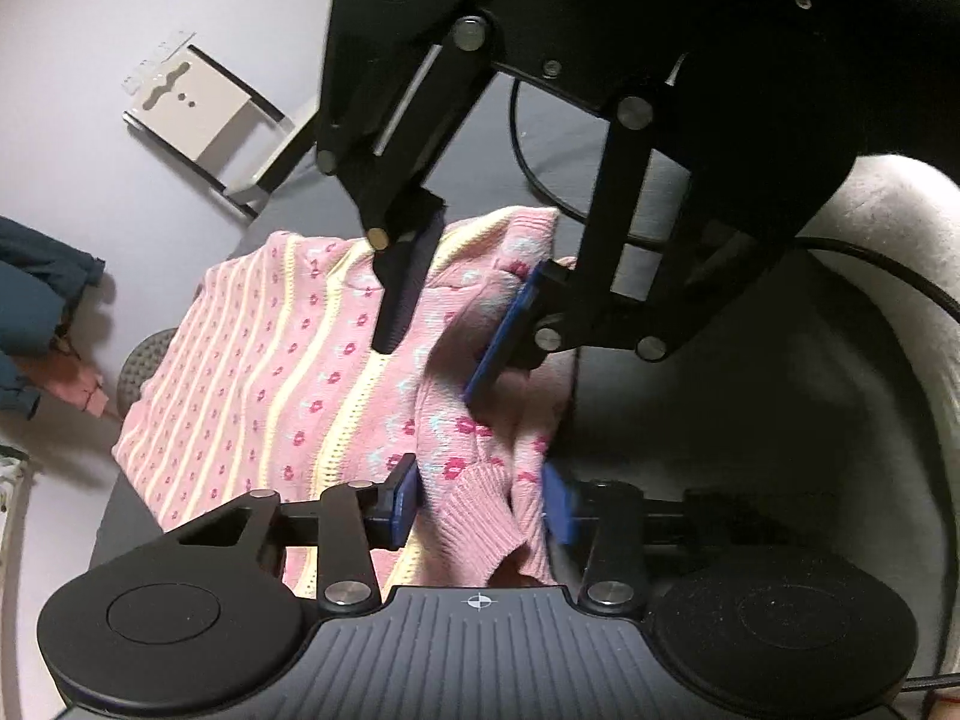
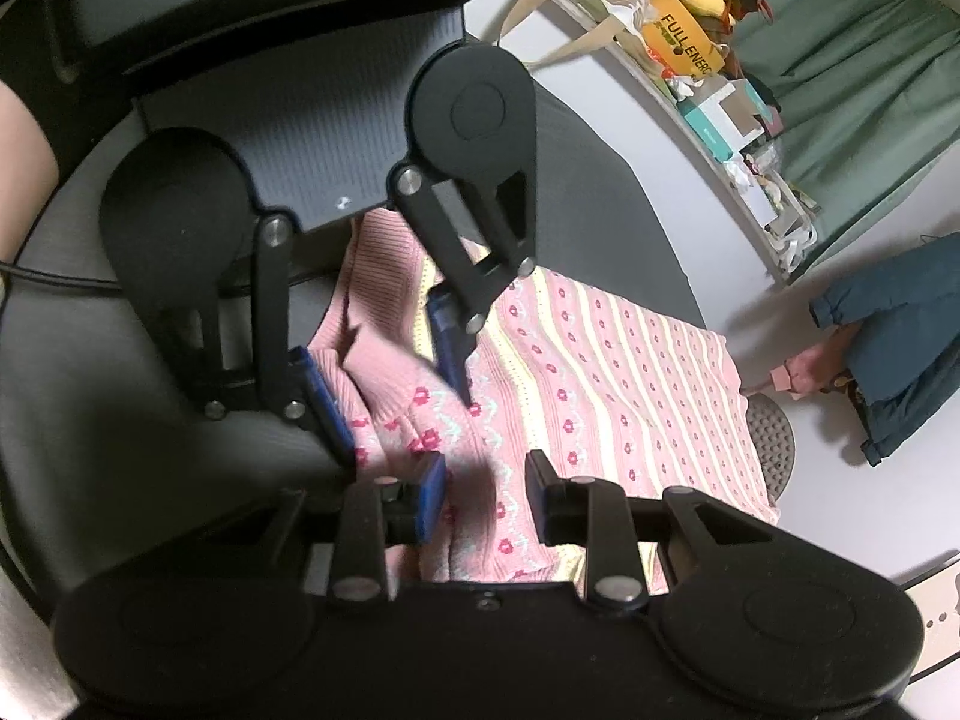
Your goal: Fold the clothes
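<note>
- Your left gripper (image 1: 480, 501) has its fingers parted around the pink sweater (image 1: 252, 384) cuff at lower centre.
- Your right gripper (image 2: 486, 501) fingers are spread over the sweater's patterned fold on the dark worktop (image 2: 600, 180).

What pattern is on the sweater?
Pink sweater with pale yellow stripes and small magenta flowers; clearest in the right wrist view.
</note>
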A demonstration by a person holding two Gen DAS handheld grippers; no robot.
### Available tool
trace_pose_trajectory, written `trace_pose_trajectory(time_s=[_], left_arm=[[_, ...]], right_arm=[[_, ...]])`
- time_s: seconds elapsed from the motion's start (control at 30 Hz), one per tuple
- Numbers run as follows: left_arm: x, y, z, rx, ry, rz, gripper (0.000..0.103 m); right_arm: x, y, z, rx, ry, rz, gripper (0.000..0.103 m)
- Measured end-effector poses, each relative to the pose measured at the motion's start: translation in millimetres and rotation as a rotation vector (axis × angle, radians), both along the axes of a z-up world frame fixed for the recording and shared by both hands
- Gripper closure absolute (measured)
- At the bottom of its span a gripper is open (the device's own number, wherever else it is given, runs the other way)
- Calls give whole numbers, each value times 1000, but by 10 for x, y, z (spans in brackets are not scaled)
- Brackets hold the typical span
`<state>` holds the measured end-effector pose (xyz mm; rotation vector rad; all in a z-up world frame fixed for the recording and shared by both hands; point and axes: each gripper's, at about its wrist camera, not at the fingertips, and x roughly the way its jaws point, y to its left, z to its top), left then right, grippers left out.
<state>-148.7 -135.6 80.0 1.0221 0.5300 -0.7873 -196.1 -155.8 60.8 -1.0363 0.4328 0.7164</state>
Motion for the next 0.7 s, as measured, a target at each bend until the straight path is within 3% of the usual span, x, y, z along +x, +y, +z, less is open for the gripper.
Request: trace_pose_trajectory(time_s=[0.2, 0.33, 0.4, 0.43, 0.6, 0.7], left_arm=[[-58, 42, 29, -27, 10, 18, 86], [-55, 90, 84, -65, 13, 39, 88], [-49, 122, 115, -81, 17, 46, 88], [-48, 138, 134, -88, 18, 48, 88], [-39, 212, 228, -127, 21, 64, 88], [-18, 208, 214, -140, 28, 90, 88]], right_arm=[[-37, -83, 83, 36, 34, 3, 73], [-73, -137, 128, 57, 59, 6, 51], [-110, -89, 62, 20, 34, 19, 37], [-129, -53, 18, 1, 15, 27, 35], [-126, 128, -274, -160, -106, 46, 37], [-117, 180, -382, -214, -165, 60, 60]])
